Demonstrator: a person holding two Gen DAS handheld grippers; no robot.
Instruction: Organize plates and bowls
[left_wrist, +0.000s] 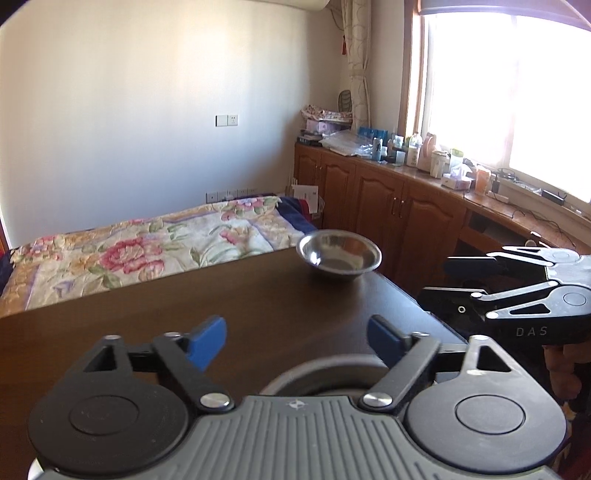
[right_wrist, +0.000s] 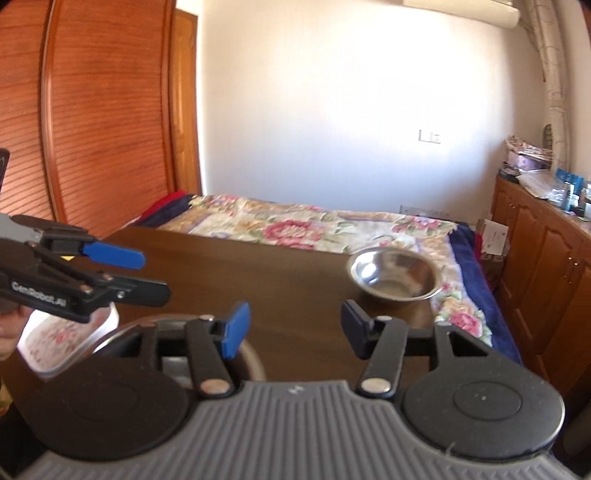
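A round steel bowl (left_wrist: 338, 254) sits upright, mouth up, near the table's (left_wrist: 221, 314) far corner; left gripper (left_wrist: 295, 339) and right gripper (right_wrist: 291, 328) gape, empty.

Each camera sits just behind its own gripper, low over the dark table (left_wrist: 184, 314), looking forward and slightly down toward the bed (left_wrist: 129, 251) and far wall. The left view faces more toward the window side; the right, somewhat blurred, seems angled toward the wardrobe. Both share the table, the steel bowl (left_wrist: 338, 254) and the bed.
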